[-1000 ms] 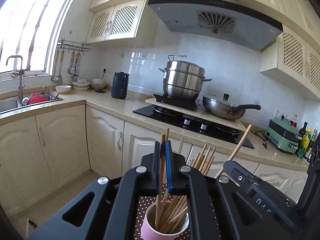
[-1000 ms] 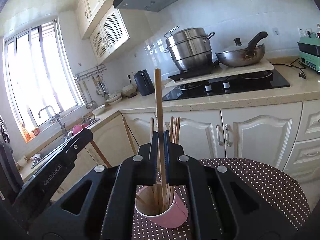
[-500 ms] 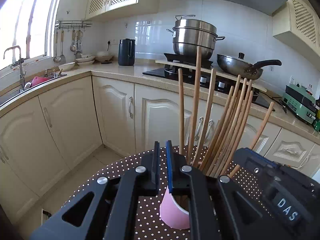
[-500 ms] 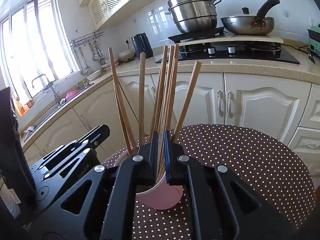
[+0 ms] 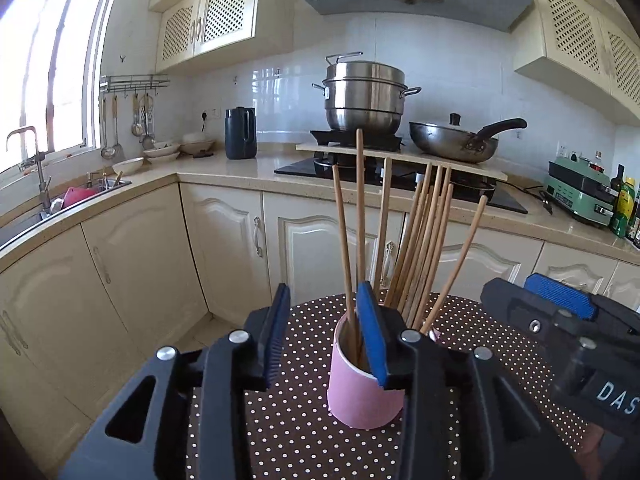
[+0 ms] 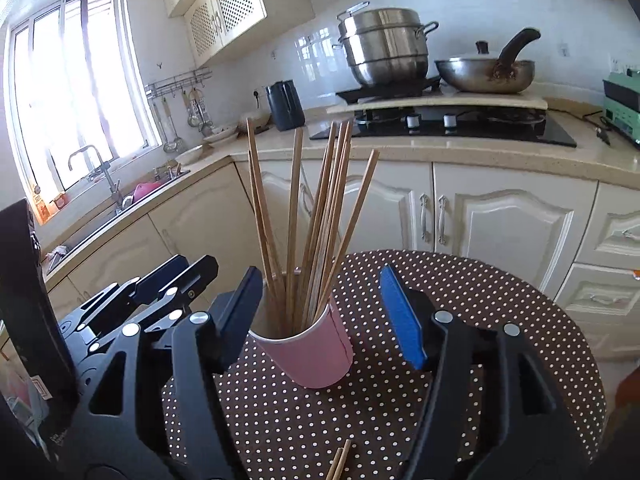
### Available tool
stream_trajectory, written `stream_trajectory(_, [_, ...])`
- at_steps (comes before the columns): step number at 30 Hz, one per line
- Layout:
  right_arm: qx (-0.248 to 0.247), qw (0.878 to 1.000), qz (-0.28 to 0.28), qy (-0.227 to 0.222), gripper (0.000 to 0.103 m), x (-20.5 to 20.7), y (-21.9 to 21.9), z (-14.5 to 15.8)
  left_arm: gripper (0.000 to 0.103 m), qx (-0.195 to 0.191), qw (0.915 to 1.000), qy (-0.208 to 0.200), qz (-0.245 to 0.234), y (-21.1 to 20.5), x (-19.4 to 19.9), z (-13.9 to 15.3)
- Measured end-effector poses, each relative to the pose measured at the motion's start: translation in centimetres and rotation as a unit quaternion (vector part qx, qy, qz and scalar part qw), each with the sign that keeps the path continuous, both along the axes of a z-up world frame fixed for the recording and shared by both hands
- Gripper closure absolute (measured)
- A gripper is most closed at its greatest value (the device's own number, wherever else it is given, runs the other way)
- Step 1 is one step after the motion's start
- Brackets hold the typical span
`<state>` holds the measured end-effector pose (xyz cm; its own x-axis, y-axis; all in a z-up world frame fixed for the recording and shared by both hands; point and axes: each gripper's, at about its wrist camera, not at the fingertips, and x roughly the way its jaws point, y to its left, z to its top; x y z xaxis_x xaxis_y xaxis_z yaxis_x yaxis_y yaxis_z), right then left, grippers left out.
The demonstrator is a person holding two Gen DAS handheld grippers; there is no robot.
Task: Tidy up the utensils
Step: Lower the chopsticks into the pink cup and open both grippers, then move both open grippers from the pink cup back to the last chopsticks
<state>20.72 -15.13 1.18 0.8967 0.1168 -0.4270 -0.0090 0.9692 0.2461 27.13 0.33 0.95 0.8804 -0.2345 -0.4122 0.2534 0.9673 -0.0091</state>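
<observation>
A pink cup point(image 5: 362, 384) point(image 6: 316, 354) stands on the brown polka-dot table point(image 5: 296, 424) point(image 6: 460, 292), holding several wooden chopsticks point(image 5: 416, 240) point(image 6: 320, 216) that fan upward. My left gripper point(image 5: 323, 308) point(image 6: 188, 270) is at the cup's left side, its jaws opening. Its right pad point(image 5: 372, 340) overlaps the rim, and nothing is pressed between the pads. My right gripper point(image 6: 320, 280) point(image 5: 536, 300) is also opening. The cup and chopsticks stand between its pads point(image 6: 400, 320) without touching them.
Two loose chopstick tips point(image 6: 339, 465) lie on the table near the right wrist camera. Beyond the table run cream cabinets point(image 5: 224, 240), a counter with a black kettle point(image 5: 240, 133), a steel pot point(image 5: 366, 98), a wok point(image 5: 456, 142) and a sink point(image 5: 76, 196).
Both grippers were shut, each on a chopstick raised above the cup. They came down and their jaws have opened. The chopsticks now stand loose in the cup.
</observation>
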Motion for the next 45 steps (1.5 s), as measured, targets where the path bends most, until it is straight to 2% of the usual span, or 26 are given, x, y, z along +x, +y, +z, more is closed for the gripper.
stream_trajectory(4, [0.0,1.0,-0.004,-0.009,0.041,-2.3,-0.1,1.0,0.062,-0.008,0.9999,-0.011,-0.008,0.3,-2.1,1.3])
stream_trajectory(8, [-0.009,1.0,-0.013,-0.019,0.029,-5.6,0.0,1.7,0.056,0.001,0.9994,-0.033,-0.007,0.3,-5.1,2.3])
stream_trajectory(10, [-0.01,1.0,-0.014,-0.02,0.026,-6.9,0.0,1.9,0.053,0.0,0.9992,-0.039,-0.012,0.5,-6.8,2.5])
stream_trajectory(15, [-0.03,0.999,-0.026,-0.018,0.019,-10.3,0.2,2.3,0.051,-0.001,0.9989,-0.041,-0.024,0.6,-10.6,1.9])
stream_trajectory(20, [-0.03,0.999,-0.031,-0.004,0.015,-12.7,0.4,1.6,0.05,0.004,0.9991,-0.022,-0.037,0.4,-13.7,0.3])
stream_trajectory(23, [-0.03,0.999,-0.036,0.01,0.013,-14.0,0.6,0.5,0.05,0.01,0.9992,-0.015,-0.037,0.3,-15.2,-1.0])
stream_trajectory(31, [-0.024,0.996,-0.044,0.068,0.013,-15.6,0.8,-3.6,0.05,0.007,0.9987,0.042,-0.028,1.2,-17.2,-4.9])
stream_trajectory(39, [-0.029,0.988,-0.066,0.137,0.013,-15.3,1.0,-8.8,0.05,0.016,0.9958,0.091,0.001,3.0,-18.2,-8.7])
stream_trajectory(45, [-0.036,0.982,-0.05,0.178,0.013,-14.2,2.4,-12.1,0.05,0.015,0.9912,0.13,0.017,4.2,-18.5,-11.1])
